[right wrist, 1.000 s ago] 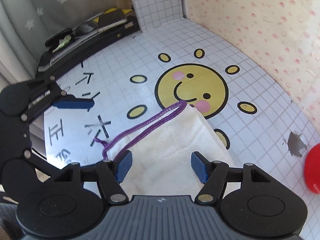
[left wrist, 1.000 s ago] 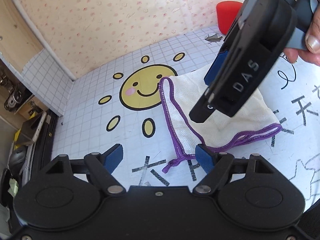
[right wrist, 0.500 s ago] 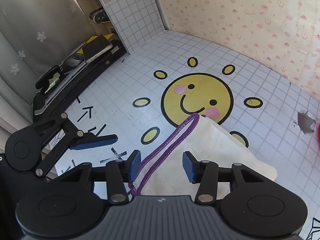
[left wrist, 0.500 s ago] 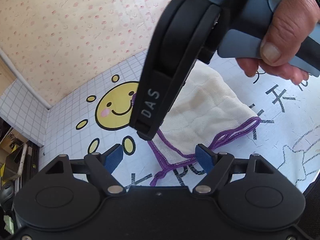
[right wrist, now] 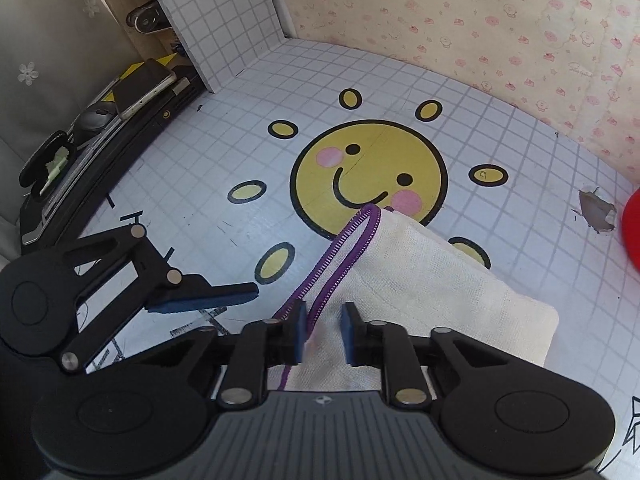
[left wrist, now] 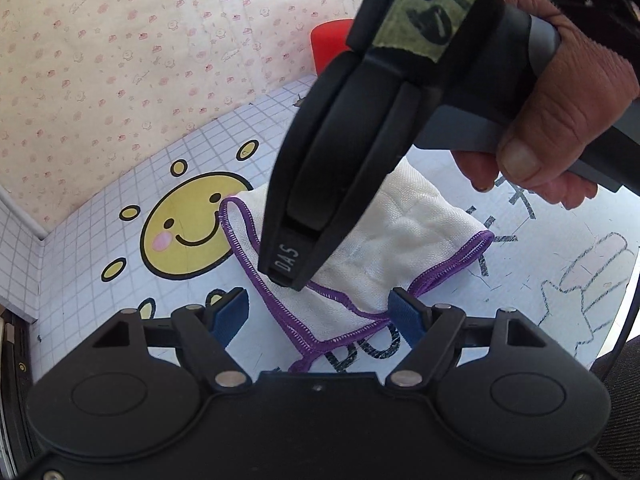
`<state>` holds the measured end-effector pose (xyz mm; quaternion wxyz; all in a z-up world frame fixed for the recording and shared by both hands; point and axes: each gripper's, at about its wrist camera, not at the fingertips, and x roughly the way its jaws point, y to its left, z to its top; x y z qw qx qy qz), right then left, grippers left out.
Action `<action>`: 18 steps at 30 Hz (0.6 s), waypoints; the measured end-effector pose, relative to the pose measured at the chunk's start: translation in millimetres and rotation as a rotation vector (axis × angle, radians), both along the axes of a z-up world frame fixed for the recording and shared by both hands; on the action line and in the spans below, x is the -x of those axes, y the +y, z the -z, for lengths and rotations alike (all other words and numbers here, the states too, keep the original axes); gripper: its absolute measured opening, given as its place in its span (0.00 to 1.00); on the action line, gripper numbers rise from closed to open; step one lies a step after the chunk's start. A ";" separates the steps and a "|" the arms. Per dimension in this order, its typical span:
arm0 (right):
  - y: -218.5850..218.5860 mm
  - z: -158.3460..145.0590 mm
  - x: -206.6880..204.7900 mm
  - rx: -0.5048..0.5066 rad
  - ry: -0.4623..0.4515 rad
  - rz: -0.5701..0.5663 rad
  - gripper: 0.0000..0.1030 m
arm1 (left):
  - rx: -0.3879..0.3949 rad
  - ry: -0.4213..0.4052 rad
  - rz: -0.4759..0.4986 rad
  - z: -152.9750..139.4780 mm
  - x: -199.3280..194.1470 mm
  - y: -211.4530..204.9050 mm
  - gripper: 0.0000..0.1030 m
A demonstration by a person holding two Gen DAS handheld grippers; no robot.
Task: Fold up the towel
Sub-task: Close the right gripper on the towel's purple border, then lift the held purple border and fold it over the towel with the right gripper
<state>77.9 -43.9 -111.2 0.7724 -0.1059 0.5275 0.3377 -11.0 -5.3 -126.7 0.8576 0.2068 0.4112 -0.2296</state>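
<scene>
In the left wrist view, the body of our left tool [left wrist: 318, 312] hides the near corner of the one towel [left wrist: 400, 248]. Its two blue pads stand wide apart, over the near purple hem, and nothing is held between them. The black housing of the right tool covers the middle of the towel, so its fingertips are hidden here. The person's hand [left wrist: 560, 92] grips its handle and is cut off at the right edge. One red object [left wrist: 330, 46] stands behind, partly hidden.

In the right wrist view, the right tool [right wrist: 323, 334] is closing its jaws, with the towel's purple-edged side between the pads; we cannot tell whether both pads already press it. The towel lies folded on the tabletop [right wrist: 248, 92], one corner over the yellow sun face [right wrist: 368, 172].
</scene>
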 end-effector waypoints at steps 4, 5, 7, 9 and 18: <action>-2.7 0.5 -1.6 -0.010 0.008 0.028 0.05 | 0.011 0.021 0.027 2.4 -2.4 0.5 0.76; -3.9 0.2 -2.4 -0.019 0.018 0.039 0.04 | 0.017 0.029 0.032 2.6 -3.2 1.2 0.76; -8.2 -1.0 -4.7 -0.047 0.043 0.066 0.04 | 0.025 0.040 0.036 2.6 -2.5 1.8 0.76; -11.2 -1.8 -6.2 -0.063 0.058 0.085 0.04 | 0.021 0.047 0.049 4.4 -0.7 1.6 0.76; -16.8 -5.4 -2.9 -0.039 0.018 0.092 0.04 | 0.000 0.015 0.056 3.7 8.2 -0.7 0.76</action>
